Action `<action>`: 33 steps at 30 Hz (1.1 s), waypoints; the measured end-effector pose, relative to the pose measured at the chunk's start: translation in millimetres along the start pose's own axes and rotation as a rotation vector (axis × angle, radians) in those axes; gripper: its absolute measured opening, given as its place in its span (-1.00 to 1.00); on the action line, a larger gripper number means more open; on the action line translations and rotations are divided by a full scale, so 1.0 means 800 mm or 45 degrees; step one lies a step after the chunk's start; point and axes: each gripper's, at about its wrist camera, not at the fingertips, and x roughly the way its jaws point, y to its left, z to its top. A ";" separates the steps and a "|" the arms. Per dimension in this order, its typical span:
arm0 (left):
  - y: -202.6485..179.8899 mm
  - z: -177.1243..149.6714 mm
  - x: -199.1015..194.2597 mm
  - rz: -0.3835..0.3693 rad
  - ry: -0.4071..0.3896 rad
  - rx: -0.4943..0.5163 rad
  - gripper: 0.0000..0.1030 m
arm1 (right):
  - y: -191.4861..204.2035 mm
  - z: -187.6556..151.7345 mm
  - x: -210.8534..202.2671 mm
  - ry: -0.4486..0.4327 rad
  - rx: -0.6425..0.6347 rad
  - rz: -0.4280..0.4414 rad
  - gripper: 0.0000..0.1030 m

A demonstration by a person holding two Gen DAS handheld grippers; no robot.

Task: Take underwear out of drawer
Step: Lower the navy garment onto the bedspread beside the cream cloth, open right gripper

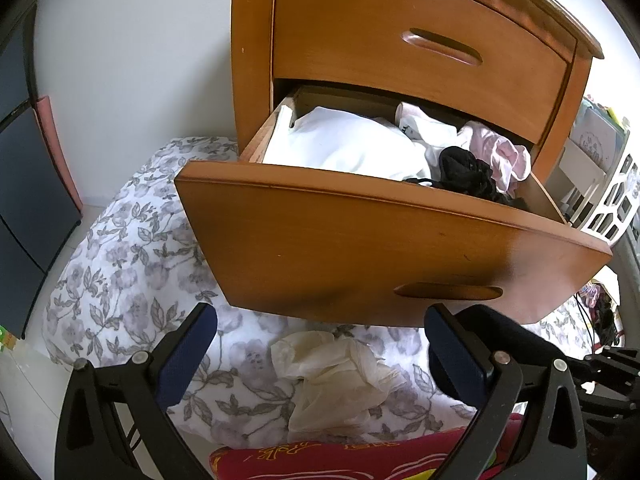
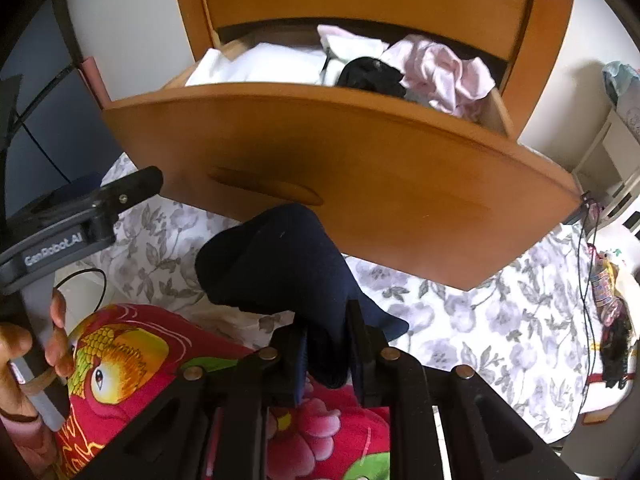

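The lower drawer (image 1: 360, 236) of a wooden nightstand stands pulled out, with white, black (image 1: 464, 172) and pink (image 1: 504, 156) garments inside; the right wrist view shows the same drawer (image 2: 360, 152). My left gripper (image 1: 320, 360) is open below the drawer front, over a cream garment (image 1: 336, 380) that lies on the floral bedding. My right gripper (image 2: 326, 344) is shut on a dark navy piece of underwear (image 2: 280, 264), held up in front of the drawer. The left gripper's body and the hand holding it (image 2: 24, 360) show at that view's left edge.
Floral bedding (image 1: 132, 264) spreads under the drawer. A red fish-print cloth (image 2: 132, 360) lies nearest me. The upper drawer (image 1: 400, 32) is closed. White shelving (image 1: 600, 184) stands right of the nightstand; a dark cabinet (image 1: 24, 200) is on the left.
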 end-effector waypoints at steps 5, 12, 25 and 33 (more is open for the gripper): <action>-0.001 -0.001 0.002 0.003 0.005 0.007 1.00 | 0.002 0.008 0.014 0.014 0.013 0.018 -0.60; -0.001 -0.001 0.003 0.002 0.015 0.014 1.00 | 0.007 0.014 0.028 0.051 0.014 0.024 -0.59; -0.002 -0.001 0.006 0.009 0.029 0.033 1.00 | 0.002 0.019 0.031 0.066 0.049 0.033 -0.51; -0.001 -0.001 0.006 0.010 0.029 0.033 1.00 | -0.002 0.019 0.025 0.051 0.092 0.014 0.34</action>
